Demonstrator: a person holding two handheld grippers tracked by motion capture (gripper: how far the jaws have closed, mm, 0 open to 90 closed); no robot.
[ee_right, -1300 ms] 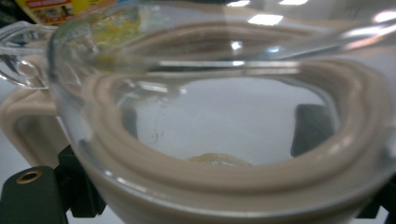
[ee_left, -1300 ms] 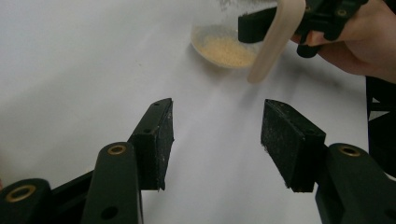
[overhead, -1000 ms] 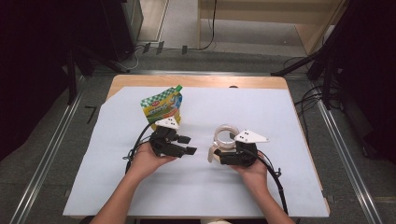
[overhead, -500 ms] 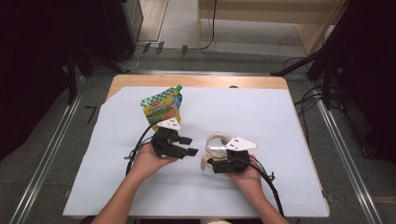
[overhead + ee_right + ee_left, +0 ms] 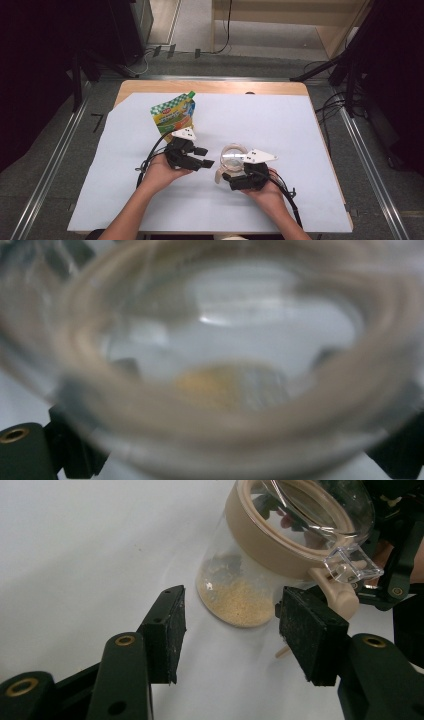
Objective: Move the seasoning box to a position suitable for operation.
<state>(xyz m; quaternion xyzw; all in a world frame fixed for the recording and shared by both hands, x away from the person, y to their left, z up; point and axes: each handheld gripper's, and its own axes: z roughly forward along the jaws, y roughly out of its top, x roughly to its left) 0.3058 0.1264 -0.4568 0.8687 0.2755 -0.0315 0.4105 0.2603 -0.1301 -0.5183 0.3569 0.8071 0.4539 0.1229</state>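
Tilted since a second earlier, the clear jar (image 5: 231,159) leaned toward the left gripper (image 5: 206,157), gripped by the right gripper (image 5: 235,176) near the middle of the white sheet (image 5: 300,130). Yellow grains (image 5: 239,604) lay at its base. The left gripper's jaws stood apart, empty, just beside the jar. A green pouch (image 5: 172,114) lay behind.

Grey floor (image 5: 60,165), wooden table (image 5: 210,88) under white sheet (image 5: 280,125), dark surroundings

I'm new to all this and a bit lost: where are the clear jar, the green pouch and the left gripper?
clear jar (image 5: 235,597): left gripper view, glass wall above the grains.
green pouch (image 5: 172,116): high view, printed front.
left gripper (image 5: 227,630): left gripper view, gap between its jaws.
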